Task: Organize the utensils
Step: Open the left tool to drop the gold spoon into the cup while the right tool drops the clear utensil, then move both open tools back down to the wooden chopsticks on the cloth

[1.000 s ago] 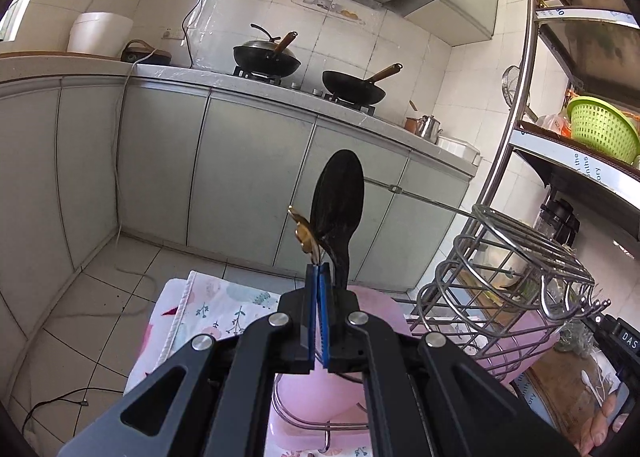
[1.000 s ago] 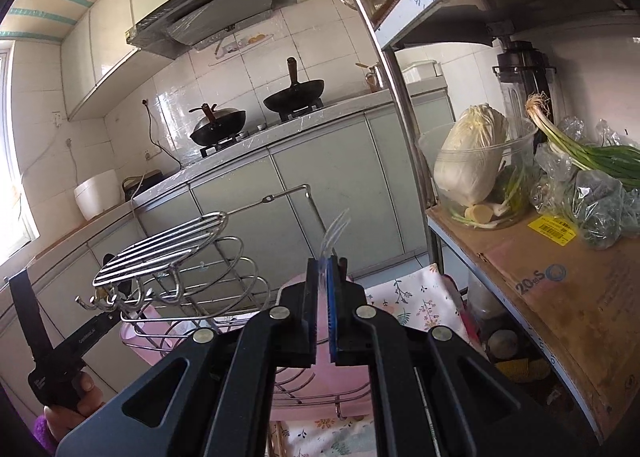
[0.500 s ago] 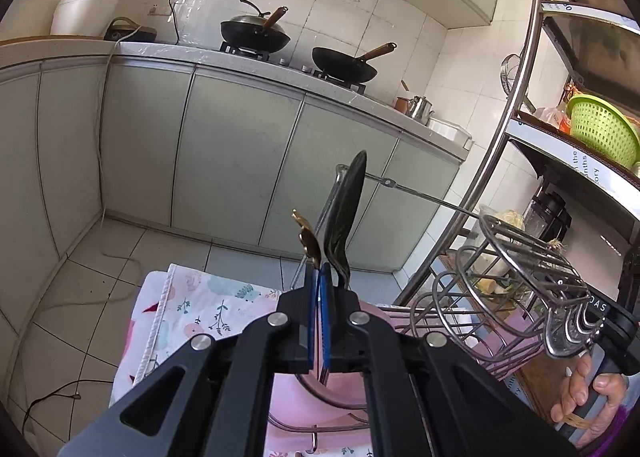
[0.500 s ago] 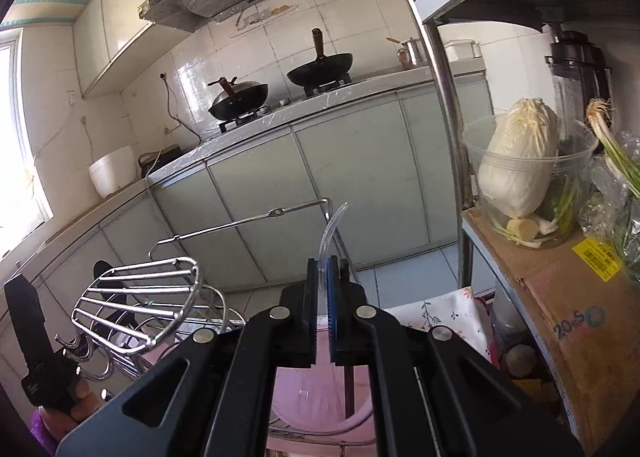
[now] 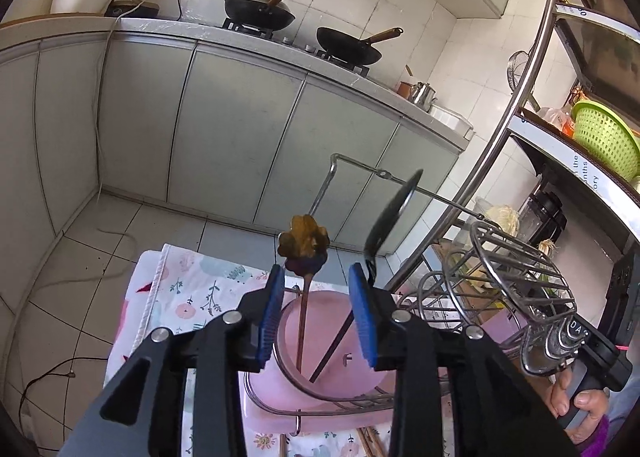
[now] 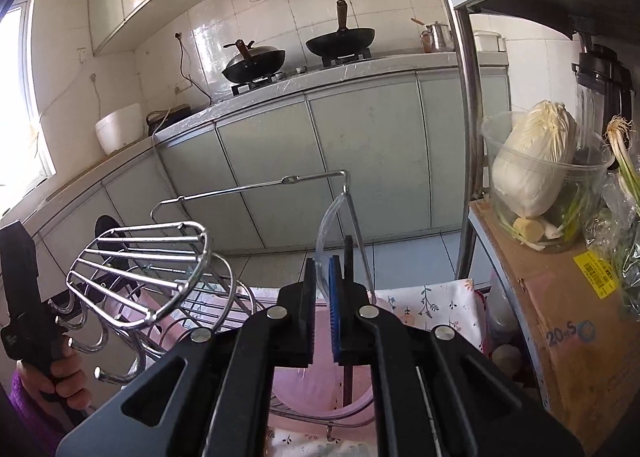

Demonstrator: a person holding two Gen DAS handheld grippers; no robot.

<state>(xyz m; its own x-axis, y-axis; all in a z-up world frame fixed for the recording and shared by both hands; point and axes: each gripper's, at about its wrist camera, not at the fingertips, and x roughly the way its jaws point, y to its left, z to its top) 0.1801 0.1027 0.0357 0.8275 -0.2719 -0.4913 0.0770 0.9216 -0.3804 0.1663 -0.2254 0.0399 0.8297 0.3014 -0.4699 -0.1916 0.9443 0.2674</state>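
Wire rack [image 5: 516,281]: stands on the floral cloth [image 5: 192,289] at 3 o'clock of the left wrist view, its pink cup [image 5: 320,341] dead ahead, ringed by a wire hoop.

Black spoon [image 5: 390,213] and flower-ended utensil [image 5: 305,245]: both stand in the pink cup, handles down. The spoon leans toward 1 o'clock, the flower-ended one stands nearly upright at 12 o'clock. Delivery appears complete.

Left gripper [image 5: 316,309]: its fingers have just been opening and stand about half apart, one either side of the two handles, with the blue pads touching neither.

Right gripper [image 6: 322,309]: fingers narrow, clamped on a clear plastic spoon [image 6: 334,233] whose bowl rises toward 12 o'clock, above the pink cup.

Recommended practice: draw the left gripper straight back toward 6 o'clock, keeping the pads clear of the leaning spoon, which sits close to the right-side pad and could be dragged out. Only then lower the clear spoon handle-first into the cup, staying clear of the hoop, and release once it rests inside.
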